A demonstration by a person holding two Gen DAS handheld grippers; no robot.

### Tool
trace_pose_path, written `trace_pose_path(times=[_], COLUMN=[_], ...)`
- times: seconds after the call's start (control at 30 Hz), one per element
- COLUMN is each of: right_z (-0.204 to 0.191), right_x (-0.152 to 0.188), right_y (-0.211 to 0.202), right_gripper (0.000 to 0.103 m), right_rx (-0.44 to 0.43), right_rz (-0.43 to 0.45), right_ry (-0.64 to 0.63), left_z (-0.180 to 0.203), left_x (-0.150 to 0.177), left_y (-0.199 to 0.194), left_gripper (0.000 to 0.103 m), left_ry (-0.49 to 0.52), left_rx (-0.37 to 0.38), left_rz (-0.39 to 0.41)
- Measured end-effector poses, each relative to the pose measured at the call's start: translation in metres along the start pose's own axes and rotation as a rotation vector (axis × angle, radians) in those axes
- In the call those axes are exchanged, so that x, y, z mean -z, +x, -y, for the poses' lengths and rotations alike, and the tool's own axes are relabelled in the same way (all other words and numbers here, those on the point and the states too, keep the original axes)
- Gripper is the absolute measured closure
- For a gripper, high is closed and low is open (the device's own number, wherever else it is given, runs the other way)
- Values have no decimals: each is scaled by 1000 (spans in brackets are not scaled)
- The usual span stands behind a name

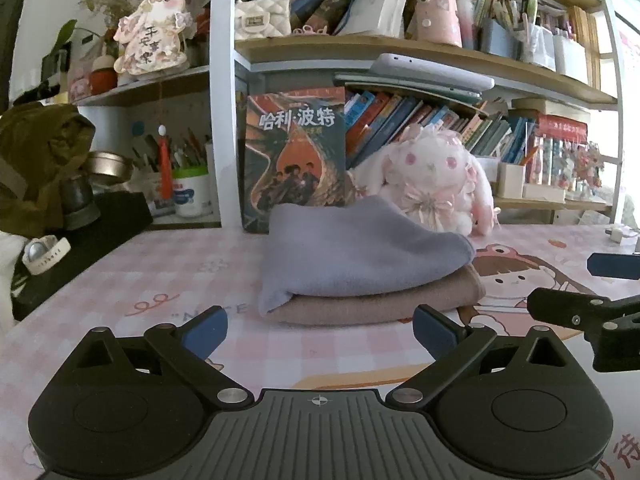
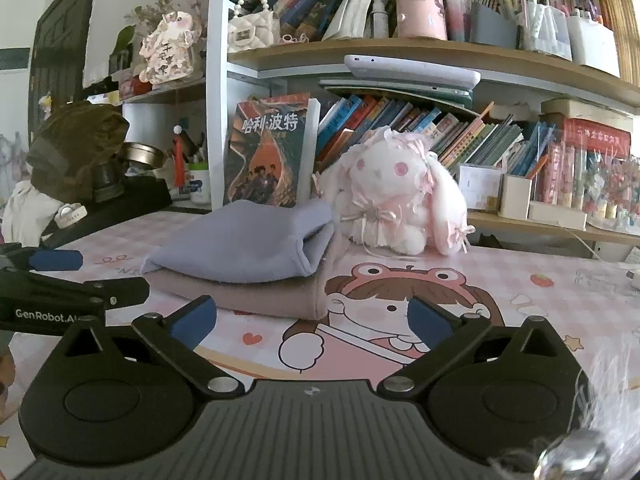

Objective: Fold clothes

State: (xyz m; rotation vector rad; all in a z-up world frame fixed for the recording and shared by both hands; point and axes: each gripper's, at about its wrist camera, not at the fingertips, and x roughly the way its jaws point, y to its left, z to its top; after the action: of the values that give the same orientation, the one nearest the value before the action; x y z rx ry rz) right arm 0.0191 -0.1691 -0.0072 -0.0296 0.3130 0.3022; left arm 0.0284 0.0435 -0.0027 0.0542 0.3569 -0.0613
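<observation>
— Bookshelves [image 1: 400,52] crowd the back of this desk, and the pink checked mat [image 1: 168,280] is busy too. Where are the clothes?

— Mid-mat, just in front of both tools. A lavender folded cloth [image 1: 360,256] sits on top of a tan folded cloth [image 1: 384,300], stacked but not square: the lavender one overhangs at its left corner and its top layer humps up toward the back.

— And the grippers?

— Left gripper [image 1: 320,330] has its blue pads spread wide, nothing between them, just short of the stack. Right gripper [image 2: 312,322] is the same, wide and empty, lined up with the tan cloth's right edge. I'd judge the folding mostly done, with only tidying left.

— So what could spoil it?

— A pad catching only the lavender top layer would peel the fold open. A push from one side would likely slide the lavender cloth off the tan one, since fabric on fabric probably grips poorly.

— Anything nearby at risk?

— The plush rabbit [image 2: 392,196] sits just behind the stack, close to touching, and a standing book [image 2: 268,152] leans behind that. A shove forward could tip either. The two tools are also near each other and could clash.
</observation>
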Motion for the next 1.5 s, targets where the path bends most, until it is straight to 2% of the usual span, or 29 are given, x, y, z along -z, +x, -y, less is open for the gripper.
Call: trace_pose_path(times=[0.83,1.5], right_z=[-1,0], right_x=[1,-1], right_y=[7,7], right_gripper=[0,0], right_rx=[2,1], right_rz=[-36,-39], right_ry=[-13,-10], left_z=[2,3], left_x=[0,1], left_y=[-4,-3], left_gripper=[2,2], left_ry=[14,20], left_rx=[-6,-3], left_rz=[32,22])
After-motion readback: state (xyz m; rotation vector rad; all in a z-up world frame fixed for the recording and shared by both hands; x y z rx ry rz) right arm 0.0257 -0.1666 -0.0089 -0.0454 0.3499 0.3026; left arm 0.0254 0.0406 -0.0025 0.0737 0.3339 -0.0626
